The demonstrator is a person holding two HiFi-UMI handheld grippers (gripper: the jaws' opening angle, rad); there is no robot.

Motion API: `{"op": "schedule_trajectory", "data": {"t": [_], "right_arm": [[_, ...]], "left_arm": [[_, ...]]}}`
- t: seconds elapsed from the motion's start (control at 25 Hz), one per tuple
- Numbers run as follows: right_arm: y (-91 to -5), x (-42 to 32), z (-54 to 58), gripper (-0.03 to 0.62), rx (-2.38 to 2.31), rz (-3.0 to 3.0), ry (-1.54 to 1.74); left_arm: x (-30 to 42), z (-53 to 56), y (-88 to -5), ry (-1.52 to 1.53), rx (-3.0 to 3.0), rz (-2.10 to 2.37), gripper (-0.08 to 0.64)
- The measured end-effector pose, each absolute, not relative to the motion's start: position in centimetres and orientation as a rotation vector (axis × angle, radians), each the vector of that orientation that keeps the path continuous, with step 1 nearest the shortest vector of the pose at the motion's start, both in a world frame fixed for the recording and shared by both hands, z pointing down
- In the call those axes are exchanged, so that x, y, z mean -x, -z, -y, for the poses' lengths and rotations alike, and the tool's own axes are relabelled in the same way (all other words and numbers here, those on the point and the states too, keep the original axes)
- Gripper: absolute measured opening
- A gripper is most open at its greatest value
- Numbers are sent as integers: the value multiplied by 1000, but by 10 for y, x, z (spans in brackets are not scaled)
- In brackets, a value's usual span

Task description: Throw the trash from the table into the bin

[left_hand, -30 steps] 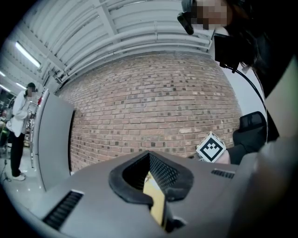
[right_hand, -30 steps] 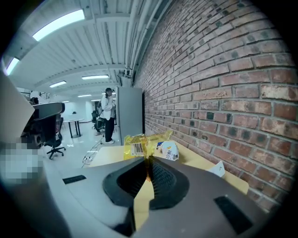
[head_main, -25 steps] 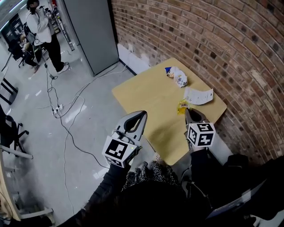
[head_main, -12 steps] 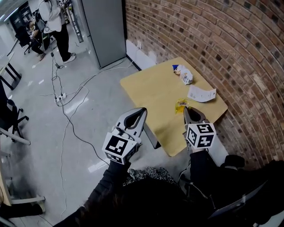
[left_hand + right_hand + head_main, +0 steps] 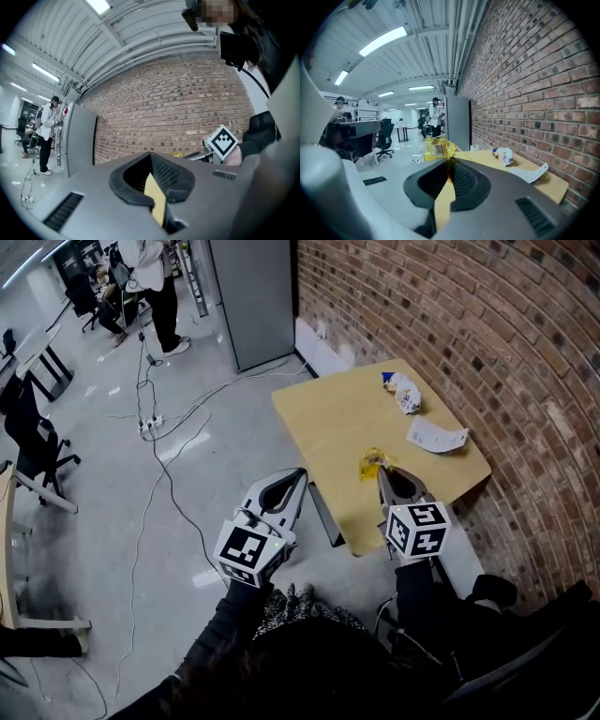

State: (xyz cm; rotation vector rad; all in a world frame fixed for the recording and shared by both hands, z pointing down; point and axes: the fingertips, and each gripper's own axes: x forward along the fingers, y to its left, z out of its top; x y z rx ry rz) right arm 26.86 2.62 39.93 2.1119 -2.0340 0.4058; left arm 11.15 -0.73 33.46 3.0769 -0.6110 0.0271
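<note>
At the far left an office chair (image 5: 36,442) stands on the grey floor (image 5: 94,549), and cables (image 5: 150,423) trail across it towards a person (image 5: 155,263) standing at the top of the head view. Our left gripper (image 5: 300,474) comes next, held beside the left edge of the tan surface (image 5: 328,413), its jaws closed together with nothing between them. To its right the yellow wrapper (image 5: 371,463) hangs over the near part of the surface, crumpled, with a barcode showing in the right gripper view. Our right gripper (image 5: 382,472) has its jaws clamped on that wrapper at the very tips. Further right and further back, a white snack packet (image 5: 403,390) with a blue end lies on the surface. A white paper slip (image 5: 436,437) lies apart from it, closer to us. Both lie on the side next to the brick wall (image 5: 469,324)
</note>
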Motion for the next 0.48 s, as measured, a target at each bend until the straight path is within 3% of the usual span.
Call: {"op": "schedule_trajectory", "data": {"t": [0.48], "right_arm": [[-418, -178, -30, 15, -1884, 2334, -527]], "left_arm": [[-18, -33, -339, -89, -3002, 933, 5]]}}
